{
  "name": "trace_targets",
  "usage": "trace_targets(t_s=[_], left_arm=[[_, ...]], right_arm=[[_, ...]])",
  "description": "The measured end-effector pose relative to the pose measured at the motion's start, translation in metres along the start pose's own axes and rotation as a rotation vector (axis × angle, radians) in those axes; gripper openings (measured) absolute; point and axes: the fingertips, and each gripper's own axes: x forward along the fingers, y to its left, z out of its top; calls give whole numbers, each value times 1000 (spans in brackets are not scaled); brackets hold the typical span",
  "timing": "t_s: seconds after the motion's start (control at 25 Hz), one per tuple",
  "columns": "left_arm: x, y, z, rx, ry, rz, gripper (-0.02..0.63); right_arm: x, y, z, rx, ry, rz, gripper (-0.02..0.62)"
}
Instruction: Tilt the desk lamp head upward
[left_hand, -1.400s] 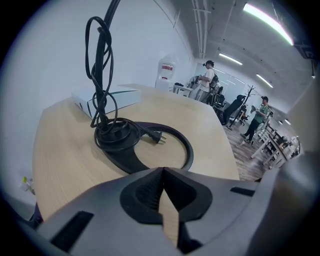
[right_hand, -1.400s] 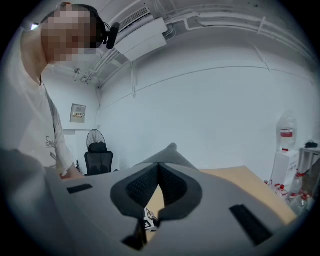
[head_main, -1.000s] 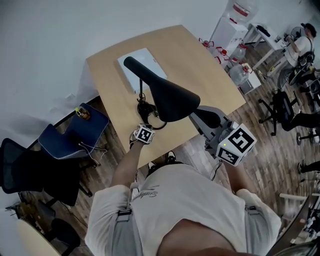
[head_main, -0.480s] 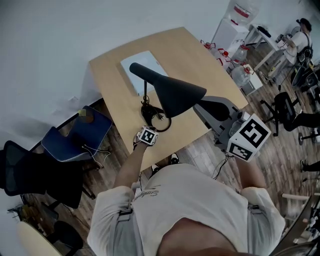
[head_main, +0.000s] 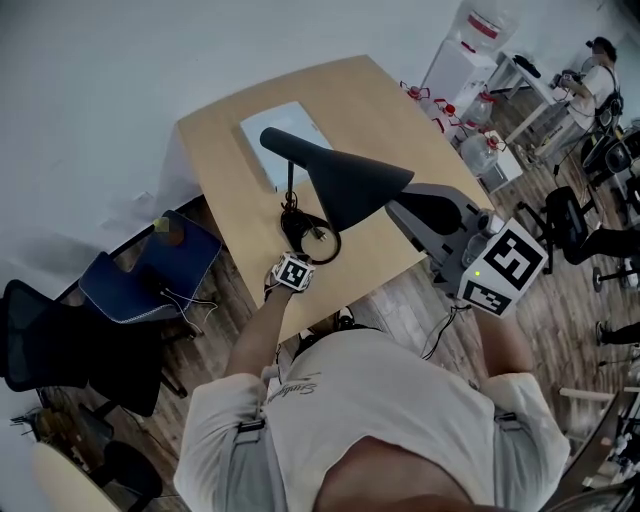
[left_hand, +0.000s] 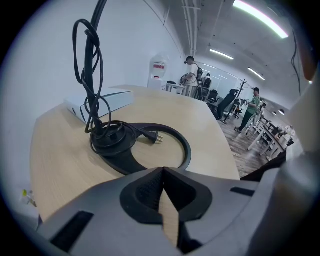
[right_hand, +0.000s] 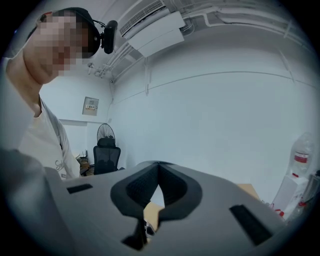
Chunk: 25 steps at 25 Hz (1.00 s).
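The desk lamp stands on the wooden table (head_main: 400, 120). Its black cone head (head_main: 340, 182) hangs over the ring base (head_main: 325, 245), wide end toward me. In the left gripper view the ring base (left_hand: 182, 145) lies just ahead, with the coiled cord and plug (left_hand: 150, 136) on it. My left gripper (head_main: 298, 258) sits at the base's near edge; its jaws (left_hand: 162, 171) are shut with only table showing between them. My right gripper (head_main: 405, 208) meets the head's wide rim and is shut (right_hand: 159, 165), pointing up at the wall. The lamp head is out of its view.
A flat white box (head_main: 280, 135) lies on the table behind the lamp. A blue chair (head_main: 140, 275) and a black office chair (head_main: 50, 345) stand at the left. Water bottles (head_main: 478, 140), desks and people fill the far right.
My right gripper has moved right and away from me, and the lamp head's wide end has swung up with it. The left gripper has stayed at the base.
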Motion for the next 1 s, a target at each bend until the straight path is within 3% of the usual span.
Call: trace_targets(t_s=[0.12, 0.28, 0.48, 0.6, 1.0], left_arm=[[4, 2, 3, -7, -24, -7, 15], [9, 3, -4, -97, -29, -24, 15], [-5, -2, 6, 0, -34, 25, 15], [-9, 2, 2, -61, -58, 58, 15], [-81, -17, 29, -227, -270, 106, 15]], right_arm=[[-1, -1, -3, 18, -3, -5, -5], [-2, 0, -5, 39, -30, -31, -5], [-8, 7, -14, 56, -57, -46, -5], [-13, 7, -31, 94, -66, -55, -5], [-43, -15, -89, 215, -97, -58, -5]])
